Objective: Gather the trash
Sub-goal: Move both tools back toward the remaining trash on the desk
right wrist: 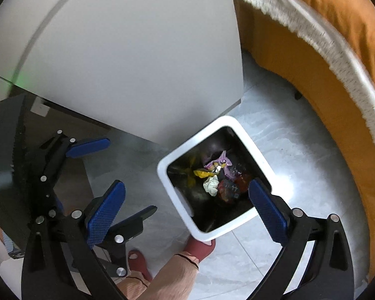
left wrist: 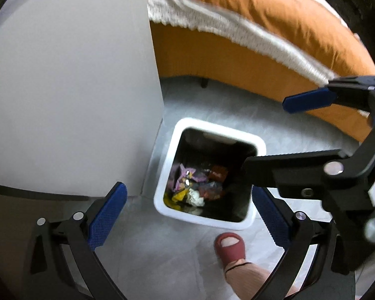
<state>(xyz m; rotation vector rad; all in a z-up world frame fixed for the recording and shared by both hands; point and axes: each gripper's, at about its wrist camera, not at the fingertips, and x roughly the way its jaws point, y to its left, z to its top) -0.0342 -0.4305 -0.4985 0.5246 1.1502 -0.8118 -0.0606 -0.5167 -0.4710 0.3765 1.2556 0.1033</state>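
A white square trash bin with a black liner stands on the grey floor; it also shows in the right wrist view. Several pieces of crumpled trash lie at its bottom, among them a white paper ball and a purple wrapper. My left gripper is open and empty above the bin. My right gripper is open and empty over the bin; it also shows in the left wrist view at the right.
A white cabinet stands left of the bin. An orange bed with a white fringed cover lies behind and to the right. The person's feet in red slippers stand just in front of the bin.
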